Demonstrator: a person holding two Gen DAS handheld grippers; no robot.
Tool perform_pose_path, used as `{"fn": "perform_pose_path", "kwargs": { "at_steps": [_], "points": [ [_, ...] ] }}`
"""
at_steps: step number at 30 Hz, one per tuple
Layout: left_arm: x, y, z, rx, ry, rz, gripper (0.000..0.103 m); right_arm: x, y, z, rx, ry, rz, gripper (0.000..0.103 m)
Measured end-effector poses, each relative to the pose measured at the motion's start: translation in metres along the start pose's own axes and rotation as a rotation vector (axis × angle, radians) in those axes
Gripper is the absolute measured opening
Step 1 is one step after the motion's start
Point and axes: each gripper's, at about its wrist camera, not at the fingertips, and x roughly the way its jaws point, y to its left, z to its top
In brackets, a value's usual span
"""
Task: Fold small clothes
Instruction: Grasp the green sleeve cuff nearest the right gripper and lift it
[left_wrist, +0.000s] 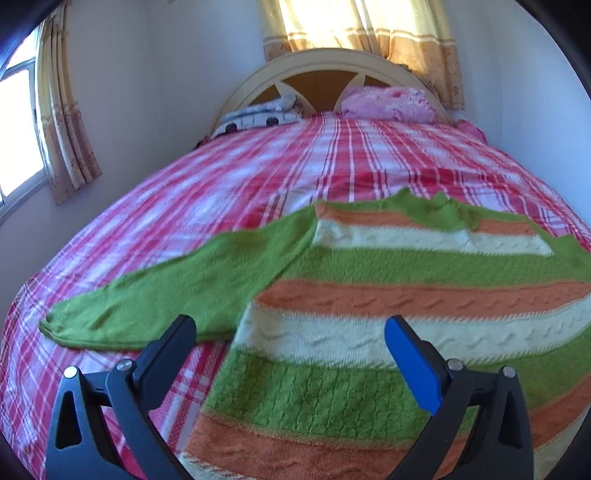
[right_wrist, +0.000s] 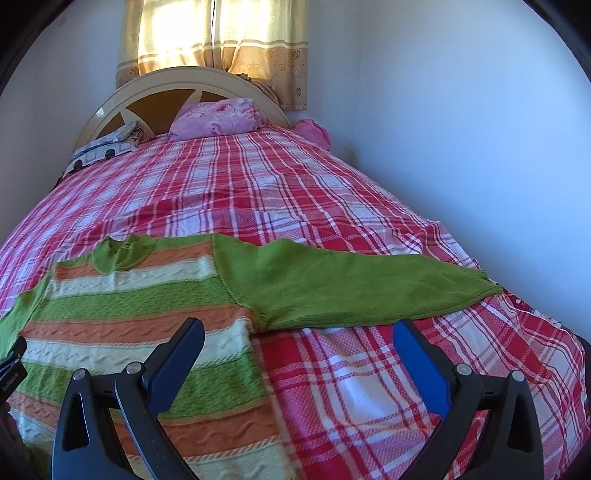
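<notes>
Striped sweater (left_wrist: 388, 295) spread flat on bed (left_wrist: 258, 177), neck away, both green sleeves out wide: laid open so folds land square. Left hand-held gripper (left_wrist: 291, 347) spread, empty, hovering over hem edge; left sleeve (left_wrist: 177, 291) just ahead, off to its left. Right hand-held gripper (right_wrist: 299, 350) spread, empty, straddling sweater's side edge; right sleeve (right_wrist: 351, 284) directly ahead. Likely next: sleeves pinched, brought inward. Knit thick, should drape slowly.

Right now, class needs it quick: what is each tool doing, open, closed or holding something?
Left tool: open, holding nothing, above the striped sweater.
Right tool: open, holding nothing, over the sweater's edge and the plaid bedspread.
</notes>
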Motion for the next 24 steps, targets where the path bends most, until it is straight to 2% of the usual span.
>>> {"fn": "perform_pose_path", "kwargs": {
  "at_steps": [2,4,6,8,11,12,13,15,17,19,21,24],
  "points": [
    [0.004,0.001,-0.001,-0.009,0.027,-0.017,0.103,0.008,-0.011,0.000,0.020,0.007,0.014,0.098],
    [0.007,0.004,-0.002,-0.025,0.042,-0.028,0.103,0.023,-0.034,0.002,0.075,0.044,0.018,0.086],
    [0.013,0.006,-0.004,-0.041,0.070,-0.037,0.103,0.039,-0.060,0.005,0.137,0.084,0.015,0.080],
    [0.019,0.007,-0.006,-0.052,0.105,-0.041,0.103,0.055,-0.102,0.008,0.239,0.120,-0.001,0.078],
    [0.024,0.009,-0.008,-0.071,0.134,-0.053,0.103,0.069,-0.162,0.008,0.382,0.108,-0.034,0.078],
    [0.025,0.010,-0.009,-0.077,0.141,-0.057,0.103,0.077,-0.187,0.008,0.433,0.109,-0.059,0.072],
    [0.027,0.011,-0.009,-0.086,0.149,-0.066,0.103,0.084,-0.203,0.008,0.463,0.116,-0.080,0.059],
    [0.030,0.014,-0.010,-0.103,0.163,-0.081,0.103,0.109,-0.238,0.006,0.525,0.180,-0.121,0.044],
    [0.034,0.018,-0.010,-0.136,0.181,-0.108,0.103,0.135,-0.266,-0.001,0.612,0.258,-0.122,0.044],
    [0.037,0.024,-0.012,-0.176,0.198,-0.135,0.103,0.142,-0.278,-0.003,0.657,0.241,-0.127,0.044],
    [0.040,0.030,-0.014,-0.220,0.218,-0.160,0.103,0.149,-0.277,0.006,0.627,0.233,-0.149,0.044],
    [0.046,0.039,-0.017,-0.299,0.246,-0.195,0.103,0.162,-0.287,0.008,0.693,0.234,-0.107,0.044]
  ]
}}
